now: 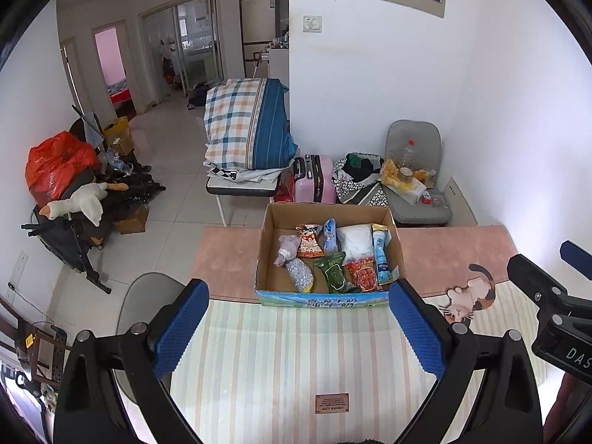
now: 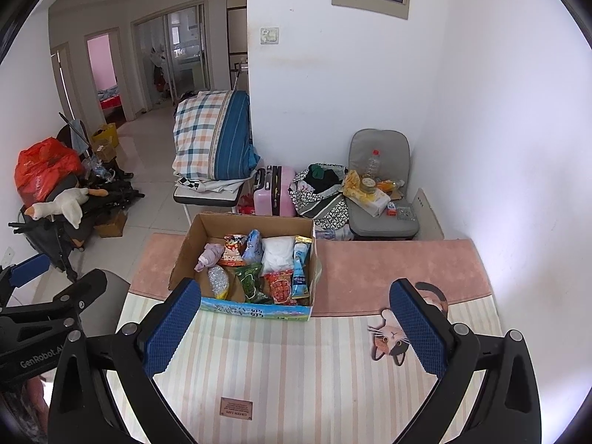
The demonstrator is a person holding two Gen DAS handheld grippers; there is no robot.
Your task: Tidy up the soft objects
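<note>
On the striped mat [image 1: 296, 351] covering the desk, the cardboard box [image 1: 327, 259] sits packed with snack packets [image 1: 364, 273] and a white bag [image 1: 356, 240] (a cat picture [image 2: 392, 336] lies beside it), while the left gripper [image 1: 299, 329] and right gripper [image 2: 296, 327] hover spread wide, holding nothing.

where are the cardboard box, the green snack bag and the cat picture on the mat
cardboard box [image 1: 396, 238], left wrist view, right wall
green snack bag [image 1: 333, 272], left wrist view, middle of bag
cat picture [image 2: 390, 338], right wrist view, face
</note>
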